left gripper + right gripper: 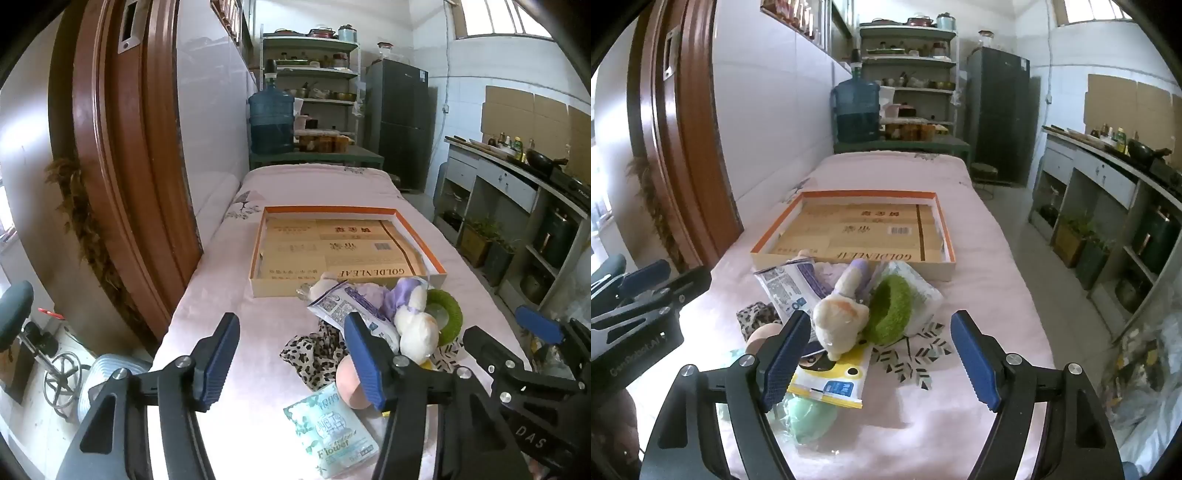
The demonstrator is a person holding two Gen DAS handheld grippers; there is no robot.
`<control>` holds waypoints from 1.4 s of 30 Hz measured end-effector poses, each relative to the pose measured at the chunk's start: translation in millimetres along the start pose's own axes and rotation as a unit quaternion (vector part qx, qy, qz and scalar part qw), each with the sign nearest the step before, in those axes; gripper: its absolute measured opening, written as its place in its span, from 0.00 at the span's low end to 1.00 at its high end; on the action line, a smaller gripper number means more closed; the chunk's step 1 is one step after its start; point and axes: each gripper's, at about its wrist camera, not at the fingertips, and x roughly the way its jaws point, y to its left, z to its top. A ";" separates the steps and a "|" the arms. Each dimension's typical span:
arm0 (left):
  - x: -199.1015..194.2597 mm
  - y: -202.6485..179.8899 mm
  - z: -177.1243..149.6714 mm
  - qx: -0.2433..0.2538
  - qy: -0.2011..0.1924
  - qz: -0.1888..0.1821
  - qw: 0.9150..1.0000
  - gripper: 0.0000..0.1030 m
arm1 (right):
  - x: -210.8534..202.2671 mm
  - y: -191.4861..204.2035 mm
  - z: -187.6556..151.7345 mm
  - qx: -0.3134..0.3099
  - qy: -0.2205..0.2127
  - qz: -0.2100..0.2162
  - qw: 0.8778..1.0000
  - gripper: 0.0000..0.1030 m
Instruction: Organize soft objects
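Note:
A pile of soft things lies on the pink bed in front of an empty orange-rimmed cardboard tray (258,236) (943,225). The pile holds a white plush toy (415,332) (840,317), a green fuzzy ring (452,306) (892,310), a leopard-print cloth (314,350) (755,314), a white-purple tissue pack (341,302) (783,286), a teal "Flower" pack (330,435), a peach ball (349,380) and a yellow-white pack (834,380). My left gripper (291,363) is open above the pile's near left. My right gripper (881,354) is open above its near side. Both are empty.
A brown wooden door (122,147) stands left of the bed. A blue water jug (271,118), shelves and a dark fridge (400,122) are beyond the bed's far end. A kitchen counter (1108,166) runs along the right. A mint round pad (809,417) lies near the bed's front.

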 end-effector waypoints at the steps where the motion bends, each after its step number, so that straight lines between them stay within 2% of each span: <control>1: 0.0 -0.2 0.1 0.002 0.000 0.001 1.000 0.57 | 0.0 -0.3 0.0 0.004 0.000 0.003 1.000 0.77; 14: 8.0 4.0 -4.6 -0.012 0.015 0.002 1.000 0.55 | 1.5 1.3 0.9 0.004 0.003 0.004 1.000 0.77; 42: 7.8 6.2 -3.6 -0.017 0.014 0.000 1.000 0.55 | 11.9 5.6 -4.5 -0.003 0.013 0.008 1.000 0.77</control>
